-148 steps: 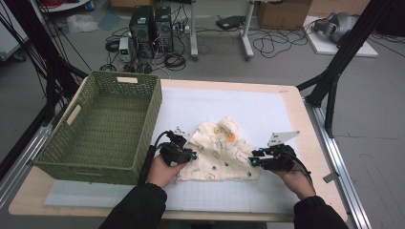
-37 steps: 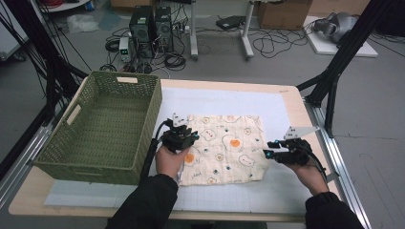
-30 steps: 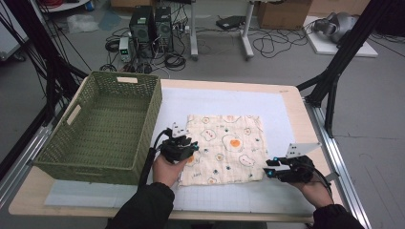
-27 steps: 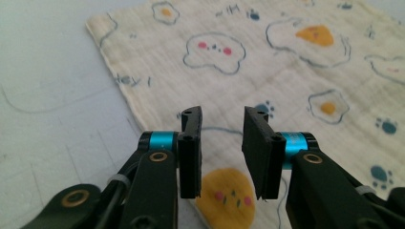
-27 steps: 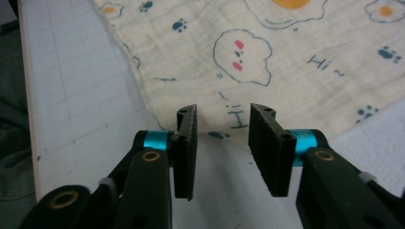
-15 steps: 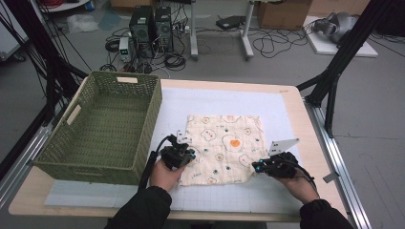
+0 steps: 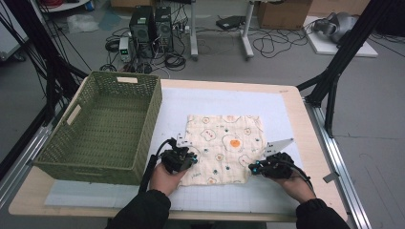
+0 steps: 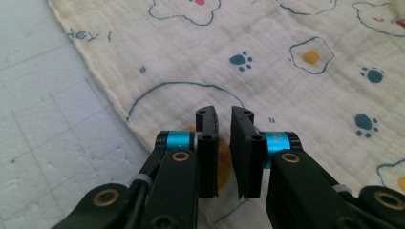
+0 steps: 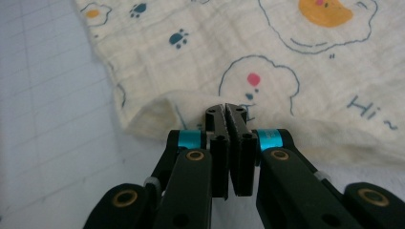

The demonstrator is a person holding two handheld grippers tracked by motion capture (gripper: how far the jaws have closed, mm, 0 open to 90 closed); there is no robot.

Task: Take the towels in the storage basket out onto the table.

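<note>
A cream cloth (image 7: 224, 145) printed with fried eggs and paw marks lies flat on the white mat. My left gripper (image 7: 192, 156) rests over its near left corner. In the left gripper view the cloth (image 8: 286, 57) lies flat under the left gripper (image 8: 223, 114). Its jaws have just been opening and stand a narrow gap apart, with nothing pinched between them. My right gripper (image 7: 253, 167) is at the near right corner. In the right gripper view the right gripper (image 9: 225, 110) is shut on a raised fold of the cloth's (image 9: 286, 71) edge.
A green woven basket (image 7: 119, 81) stands at the left of the table, close to my left hand. The white gridded mat (image 7: 215, 100) covers most of the tabletop. The table's right edge (image 7: 313, 138) runs just beyond my right hand.
The cloth, crumpled several seconds ago, now lies spread flat. My right hand has come in leftward to the cloth's near right corner. My left hand has stayed by the near left corner.
</note>
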